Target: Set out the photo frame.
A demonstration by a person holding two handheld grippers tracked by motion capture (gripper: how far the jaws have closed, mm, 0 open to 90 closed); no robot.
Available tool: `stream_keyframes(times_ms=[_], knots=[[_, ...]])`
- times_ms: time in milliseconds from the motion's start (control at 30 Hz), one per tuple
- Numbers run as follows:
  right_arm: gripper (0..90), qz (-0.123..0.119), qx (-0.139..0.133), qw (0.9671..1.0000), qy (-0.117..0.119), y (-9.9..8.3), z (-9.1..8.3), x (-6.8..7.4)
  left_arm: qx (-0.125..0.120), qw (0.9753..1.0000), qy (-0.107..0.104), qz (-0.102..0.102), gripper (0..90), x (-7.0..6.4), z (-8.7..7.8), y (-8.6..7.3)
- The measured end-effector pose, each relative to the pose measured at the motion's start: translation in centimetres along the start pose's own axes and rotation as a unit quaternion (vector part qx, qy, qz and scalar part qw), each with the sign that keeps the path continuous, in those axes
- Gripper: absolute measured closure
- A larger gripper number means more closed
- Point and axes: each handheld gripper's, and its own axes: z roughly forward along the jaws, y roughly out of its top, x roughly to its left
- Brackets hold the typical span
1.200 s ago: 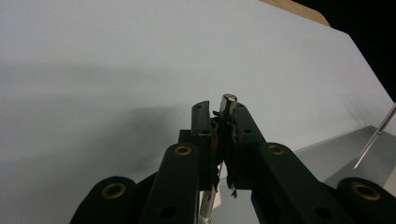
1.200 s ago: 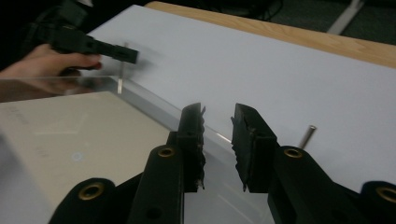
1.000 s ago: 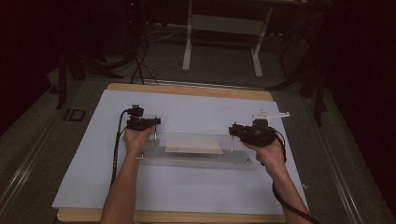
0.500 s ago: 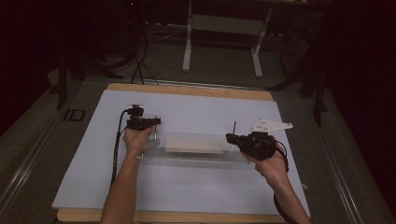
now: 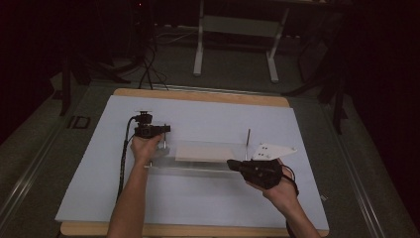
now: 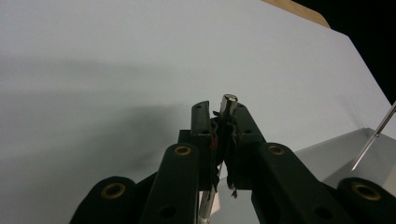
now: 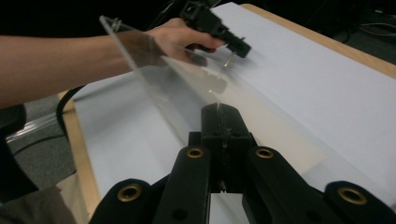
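Observation:
A clear acrylic panel [image 5: 198, 167] stands upright along the near edge of a pale flat base [image 5: 205, 151] at mid-table. A thin metal rod [image 5: 164, 138] rises at the base's left end and another rod [image 5: 247, 141] at its right end. My left gripper [image 5: 165, 130] is shut on the left rod [image 6: 229, 100], whose top sticks out above the jaws [image 6: 223, 122]. My right gripper [image 5: 233, 164] is at the panel's right end, shut on the clear panel [image 7: 140, 60], whose edge runs into the jaws [image 7: 219, 112]. The left gripper [image 7: 233, 42] shows beyond it.
A light blue sheet [image 5: 208, 116] covers the wooden tabletop [image 5: 198, 95]. A white stand's legs [image 5: 233, 29] and cables [image 5: 148, 69] are on the dark floor behind the table. Cables trail from both grippers along the forearms.
My right gripper has moved from the right rod toward the person and a little left, down to the clear panel's right end. The right rod now stands free. The left gripper has stayed put.

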Motion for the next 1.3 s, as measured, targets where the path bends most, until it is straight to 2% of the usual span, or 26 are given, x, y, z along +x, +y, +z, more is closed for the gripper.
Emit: stream_keyframes(times_ms=[333, 433, 500, 600, 633, 700, 767, 833, 1100, 1300], knots=[[90.0, -0.001, -0.011, 0.9998, 0.015, -1.1, 0.4, 2.1, 0.001, 1.0000, -0.001, -0.002, 82.7, 0.0, 0.0, 0.0], [90.0, -0.004, 0.002, 0.9999, 0.012, -1.7, 1.2, 2.5, 0.002, 1.0000, 0.000, -0.003, 82.7, 0.0, 0.0, 0.1], [90.0, -0.002, 0.008, 0.9999, 0.011, -2.1, 1.8, 2.5, 0.003, 1.0000, 0.000, -0.003, 82.7, 0.0, 0.0, 0.1], [90.0, -0.009, 0.011, 0.9999, -0.007, -2.6, 2.6, 2.6, 0.004, 1.0000, -0.001, -0.004, 82.6, 0.0, 0.0, 0.1], [90.0, -0.009, 0.011, 0.9997, -0.020, -2.7, 2.9, 2.6, 0.004, 1.0000, -0.002, -0.004, 82.6, 0.0, 0.0, 0.1], [90.0, -0.008, 0.009, 0.9996, -0.027, -2.8, 3.0, 2.5, 0.004, 1.0000, -0.004, -0.005, 82.4, 0.1, 0.0, 0.1], [90.0, 0.005, -0.003, 0.9992, -0.040, -2.9, 3.2, 2.3, 0.005, 0.9999, -0.007, -0.008, 82.3, 0.2, 0.0, 0.1], [90.0, 0.005, -0.009, 0.9989, -0.046, -2.9, 3.2, 2.3, 0.006, 0.9998, -0.011, -0.012, 82.1, 0.3, 0.0, 0.1], [90.0, 0.009, -0.017, 0.9987, -0.047, -2.8, 3.3, 2.3, 0.013, 0.9997, -0.015, -0.013, 81.4, 0.3, -0.1, 0.3], [90.0, 0.014, -0.019, 0.9987, -0.045, -2.7, 3.2, 2.2, 0.021, 0.9997, -0.011, 0.003, 76.8, 0.2, -0.1, 0.2]])
